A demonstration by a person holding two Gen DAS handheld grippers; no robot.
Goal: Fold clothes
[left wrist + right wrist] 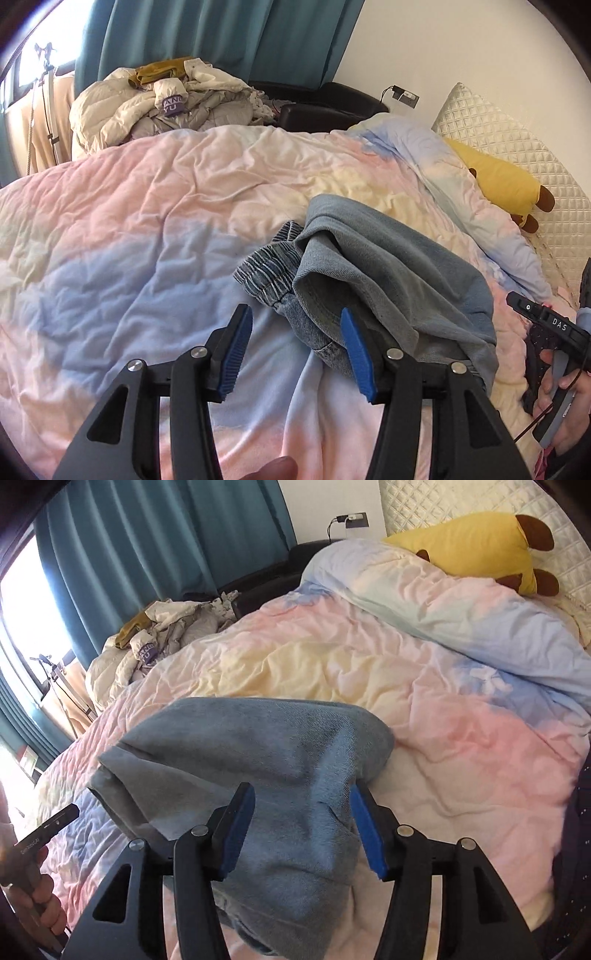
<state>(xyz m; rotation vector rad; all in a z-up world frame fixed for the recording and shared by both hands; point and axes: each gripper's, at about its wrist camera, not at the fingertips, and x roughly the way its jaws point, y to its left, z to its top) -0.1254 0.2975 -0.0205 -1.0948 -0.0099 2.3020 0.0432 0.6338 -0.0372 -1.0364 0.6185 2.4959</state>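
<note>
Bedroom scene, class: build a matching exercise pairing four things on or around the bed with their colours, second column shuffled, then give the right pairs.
Things:
1. jeans
2. plush toy
3. curtain
4. headboard

Colours:
A. yellow with brown tips
B. teal
C. cream, quilted
D. faded blue denim

Pairs: 1-D, 2-A, 3-B, 4-C

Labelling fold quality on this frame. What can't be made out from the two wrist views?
- Left wrist: near edge of the folded jeans is hidden behind the left gripper.
- Right wrist: the jeans' near part is covered by the right gripper, and motion blur softens the fabric, so the layers can't be counted.
- Both views: print on the clothes pile is too small to read.
</note>
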